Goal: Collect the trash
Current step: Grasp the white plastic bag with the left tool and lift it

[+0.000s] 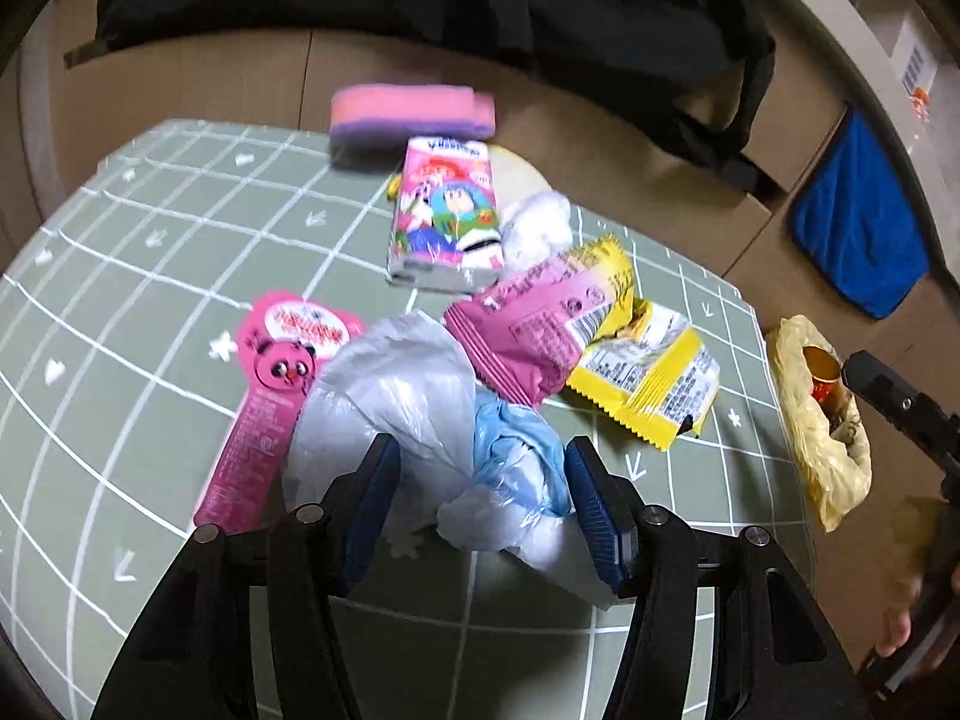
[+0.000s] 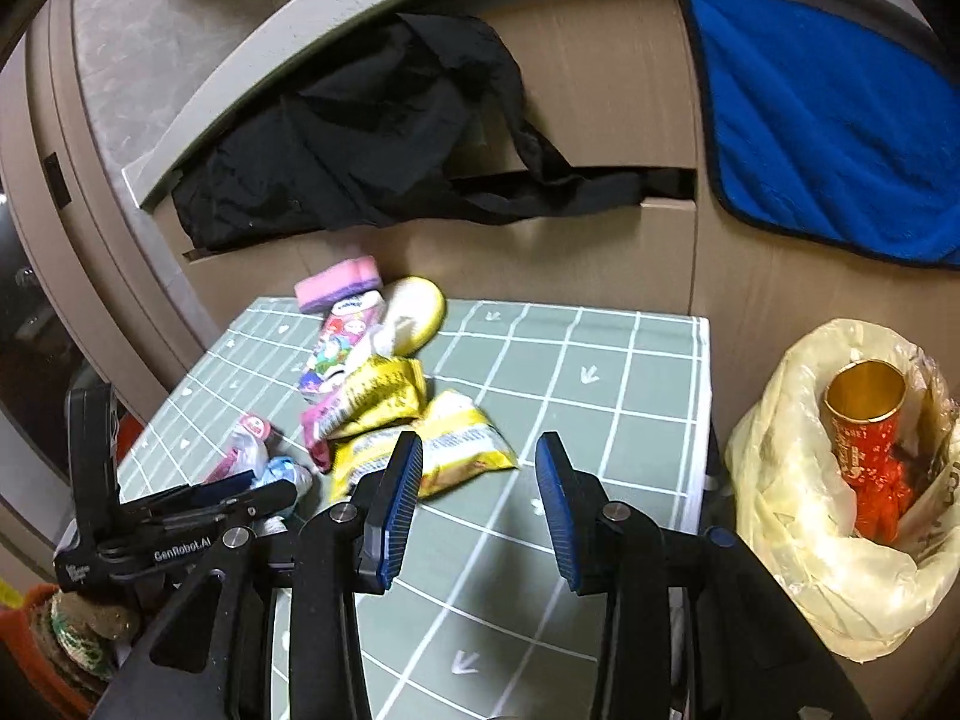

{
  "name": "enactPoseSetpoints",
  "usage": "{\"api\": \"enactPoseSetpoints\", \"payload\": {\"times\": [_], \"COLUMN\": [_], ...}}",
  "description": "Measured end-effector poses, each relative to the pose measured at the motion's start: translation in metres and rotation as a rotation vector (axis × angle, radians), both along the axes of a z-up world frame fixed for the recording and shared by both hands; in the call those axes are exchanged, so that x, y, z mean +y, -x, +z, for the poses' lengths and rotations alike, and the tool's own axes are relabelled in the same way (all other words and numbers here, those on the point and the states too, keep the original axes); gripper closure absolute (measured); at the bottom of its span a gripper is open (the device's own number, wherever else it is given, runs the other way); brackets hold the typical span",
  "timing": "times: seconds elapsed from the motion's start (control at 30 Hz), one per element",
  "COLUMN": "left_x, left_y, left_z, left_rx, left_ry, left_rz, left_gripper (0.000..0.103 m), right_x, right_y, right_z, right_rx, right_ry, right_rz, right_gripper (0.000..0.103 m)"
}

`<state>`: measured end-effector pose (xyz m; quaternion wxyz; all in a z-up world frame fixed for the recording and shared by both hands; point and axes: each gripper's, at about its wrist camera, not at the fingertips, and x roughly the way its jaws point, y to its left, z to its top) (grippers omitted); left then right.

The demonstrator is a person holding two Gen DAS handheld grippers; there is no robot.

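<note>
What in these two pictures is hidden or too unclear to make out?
- Sponge, left wrist view: blurred.
- Crumpled plastic bag, left wrist view: near edge hidden behind the left gripper; contact unclear.
- Trash bag, right wrist view: its bottom hidden beneath the red cup.
- Wrapper print: too small.

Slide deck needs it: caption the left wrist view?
Left tool open around crumpled plastic bag amid snack wrappers on the gridded mat.

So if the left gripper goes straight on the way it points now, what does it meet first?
Most likely the crumpled white and blue plastic bag, which already lies between the open fingers of the left gripper. Whether they touch it yet, I cannot tell.
</note>
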<state>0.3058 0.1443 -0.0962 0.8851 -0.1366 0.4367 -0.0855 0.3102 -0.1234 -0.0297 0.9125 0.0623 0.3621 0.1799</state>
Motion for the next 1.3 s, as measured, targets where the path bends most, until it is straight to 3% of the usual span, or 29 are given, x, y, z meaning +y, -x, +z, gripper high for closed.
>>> {"api": "enactPoseSetpoints", "payload": {"times": [0.03,0.1,0.2,0.27,0.43,0.6,0.77,0.9,1.13,1.17,1.23,1.3], "left_x": [-0.001,-0.003,0.004,0.012,0.056,0.111,0.151,0.171,0.193,0.195,0.200,0.205], "left_y": [0.001,0.008,0.021,0.036,0.059,0.066,0.080,0.086,0.084,0.083,0.084,0.085], "left_z": [0.000,0.005,0.023,0.038,0.061,0.065,0.061,0.058,0.054,0.054,0.054,0.054], "left_rx": [-0.004,-0.024,-0.076,-0.129,-0.204,-0.201,-0.213,-0.220,-0.214,-0.212,-0.213,-0.214], "left_ry": [-0.001,-0.009,0.022,0.001,-0.065,-0.081,-0.040,-0.014,0.024,0.029,0.034,0.035], "left_rz": [-0.006,-0.023,-0.054,-0.072,0.019,0.134,0.220,0.271,0.308,0.309,0.316,0.331], "left_gripper": [0.058,0.062,0.063,0.063,0.062,0.062,0.062,0.062,0.062,0.062,0.062,0.062], "right_x": [-0.001,-0.001,0.003,0.010,0.051,0.111,0.167,0.202,0.246,0.253,0.272,0.287], "right_y": [0.000,0.001,0.002,0.003,0.006,0.007,0.002,-0.004,-0.010,-0.010,-0.011,-0.012], "right_z": [-0.002,-0.004,-0.006,-0.005,-0.001,-0.005,-0.019,-0.035,-0.038,-0.038,-0.039,-0.040], "right_rx": [0.005,0.014,0.026,0.027,0.005,0.020,0.051,0.078,0.077,0.091,0.120,0.111], "right_ry": [0.001,-0.005,-0.014,-0.012,0.016,0.027,0.069,0.124,0.114,0.101,0.073,0.090], "right_rz": [0.000,0.003,0.013,0.029,0.107,0.232,0.336,0.391,0.469,0.507,0.590,0.606], "right_gripper": [0.066,0.066,0.066,0.065,0.065,0.065,0.065,0.065,0.065,0.066,0.079,0.080]}}
